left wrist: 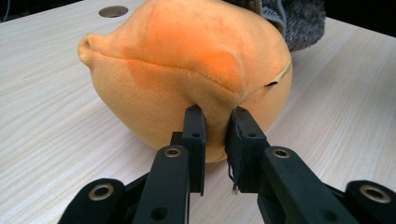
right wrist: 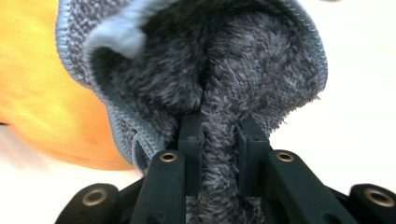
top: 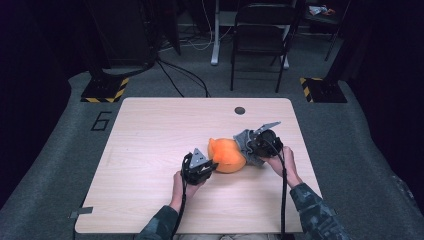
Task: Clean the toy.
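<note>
An orange plush toy [top: 227, 155] lies on the wooden table [top: 150, 140], right of centre. My left gripper [top: 209, 167] is at its near left side, shut on a fold of the orange plush [left wrist: 187, 70]. A grey fuzzy cloth with a light blue hem [top: 247, 145] sits against the toy's right side. My right gripper [top: 254, 146] is shut on that grey cloth [right wrist: 243, 70], a thick fold of fleece squeezed between its jaws. In the right gripper view the orange toy [right wrist: 42, 93] is at the left, behind the cloth's hem.
A round cable hole [top: 239, 110] is in the table near its far edge. Beyond the table stand a dark folding chair [top: 260, 35] and floor cables [top: 185, 75]. Bare tabletop stretches to the left of the toy.
</note>
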Motion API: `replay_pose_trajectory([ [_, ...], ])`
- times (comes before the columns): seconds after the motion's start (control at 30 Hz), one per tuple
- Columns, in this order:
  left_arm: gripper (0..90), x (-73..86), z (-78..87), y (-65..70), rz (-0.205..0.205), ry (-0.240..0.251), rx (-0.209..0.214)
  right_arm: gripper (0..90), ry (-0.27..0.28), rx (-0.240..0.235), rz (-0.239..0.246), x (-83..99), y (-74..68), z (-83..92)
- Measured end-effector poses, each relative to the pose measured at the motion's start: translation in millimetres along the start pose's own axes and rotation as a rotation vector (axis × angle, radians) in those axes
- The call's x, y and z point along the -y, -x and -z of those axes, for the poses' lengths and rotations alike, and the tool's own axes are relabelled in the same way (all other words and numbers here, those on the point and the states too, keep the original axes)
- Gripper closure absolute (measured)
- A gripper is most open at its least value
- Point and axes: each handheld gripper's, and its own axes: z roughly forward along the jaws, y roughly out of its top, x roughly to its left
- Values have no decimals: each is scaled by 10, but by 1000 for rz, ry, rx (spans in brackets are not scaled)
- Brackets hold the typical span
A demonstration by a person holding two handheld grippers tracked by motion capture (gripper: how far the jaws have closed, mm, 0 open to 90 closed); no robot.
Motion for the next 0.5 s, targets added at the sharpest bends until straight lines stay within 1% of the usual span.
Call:
replay_pose_trajectory([
  [0.03, 780, 3, -4, -2, 2, 5, -4, 755, -10, 0, -7, 17, 19, -25],
  [0.07, 781, 3, -5, -4, 1, 3, -2, 755, -21, 9, -7, 33, 40, -49],
  [0.1, 780, 3, -3, -2, 0, 4, -6, 755, -29, 18, -18, 48, 51, -71],
  [0.13, 780, 2, -2, -3, -1, 2, -4, 755, -36, 12, -20, 59, 72, -90],
  [0.17, 780, 1, 1, -4, -2, -1, -2, 755, -41, 19, -19, 67, 86, -97],
  [0.23, 780, 3, 0, -5, -2, 2, -5, 755, -35, 14, -32, 72, 112, -98],
  [0.27, 780, 4, 0, -6, -1, 1, -4, 755, -35, 19, -30, 64, 112, -83],
  [0.37, 780, 5, 5, -19, 4, -1, -1, 756, -12, 21, -27, 35, 115, -5],
  [0.5, 780, 1, 4, -13, 2, 1, -5, 757, 38, 16, -29, -17, 125, 181],
])
